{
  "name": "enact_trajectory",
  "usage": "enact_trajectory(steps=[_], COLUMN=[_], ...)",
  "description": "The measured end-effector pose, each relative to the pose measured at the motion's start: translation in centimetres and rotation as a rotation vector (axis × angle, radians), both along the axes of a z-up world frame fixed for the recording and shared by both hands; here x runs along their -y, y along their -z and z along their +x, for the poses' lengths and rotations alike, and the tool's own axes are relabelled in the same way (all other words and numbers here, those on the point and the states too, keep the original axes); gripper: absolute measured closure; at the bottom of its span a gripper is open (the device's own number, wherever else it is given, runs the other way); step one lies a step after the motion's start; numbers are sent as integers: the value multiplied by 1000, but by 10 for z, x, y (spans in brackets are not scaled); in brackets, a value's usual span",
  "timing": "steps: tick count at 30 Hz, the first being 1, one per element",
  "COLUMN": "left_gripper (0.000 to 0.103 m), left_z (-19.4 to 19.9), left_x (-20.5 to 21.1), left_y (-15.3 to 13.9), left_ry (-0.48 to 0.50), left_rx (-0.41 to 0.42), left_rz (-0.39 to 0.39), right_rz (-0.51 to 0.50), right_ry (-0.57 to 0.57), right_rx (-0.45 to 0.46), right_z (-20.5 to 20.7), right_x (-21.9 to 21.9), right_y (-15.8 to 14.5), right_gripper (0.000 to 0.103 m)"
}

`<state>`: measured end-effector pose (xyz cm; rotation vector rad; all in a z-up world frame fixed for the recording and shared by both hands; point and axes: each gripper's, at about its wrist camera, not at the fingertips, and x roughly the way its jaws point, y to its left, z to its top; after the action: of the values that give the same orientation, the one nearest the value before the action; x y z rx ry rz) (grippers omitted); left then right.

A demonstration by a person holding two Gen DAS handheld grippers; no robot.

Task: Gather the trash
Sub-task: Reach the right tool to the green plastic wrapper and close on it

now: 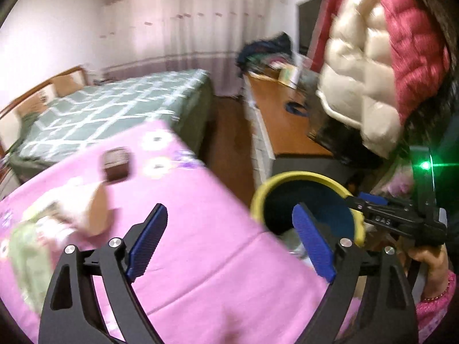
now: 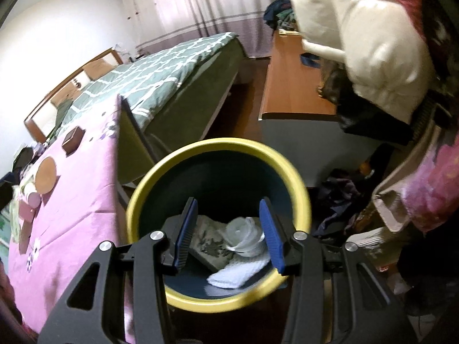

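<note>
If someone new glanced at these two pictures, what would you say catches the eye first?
Probably the yellow-rimmed bin, front and centre in the right wrist view, with a clear plastic cup and a white cloth already inside. Left of it spreads the bright pink flowered cloth, and the left claw hangs open and empty above its edge.

clutter [image 1: 43, 229] blurred, bin [image 2: 218, 149] partly hidden

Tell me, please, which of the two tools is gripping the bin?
The right tool, clamped on the yellow bin rim; the left tool is open and empty.
</note>
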<state>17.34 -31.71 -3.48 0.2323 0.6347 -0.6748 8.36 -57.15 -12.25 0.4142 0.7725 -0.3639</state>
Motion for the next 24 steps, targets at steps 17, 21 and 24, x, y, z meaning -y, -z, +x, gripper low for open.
enact_trajectory(steps=[17,21,24], left_gripper=[12,12,12], left_z=[26,30,31], left_x=[-293,-345,-370], left_y=[7,27,38], left_ry=[-689,-797,-848], left_rx=[149,138,136], left_rz=[1,15,23], right_rz=[-82,-100,-105], right_ry=[-323,-421,-499], right_rx=[14,26,52], right_z=[92,115,130], right_x=[-157,-211,-255], right_y=[-32,-40,-49], right_gripper=[59,59,59])
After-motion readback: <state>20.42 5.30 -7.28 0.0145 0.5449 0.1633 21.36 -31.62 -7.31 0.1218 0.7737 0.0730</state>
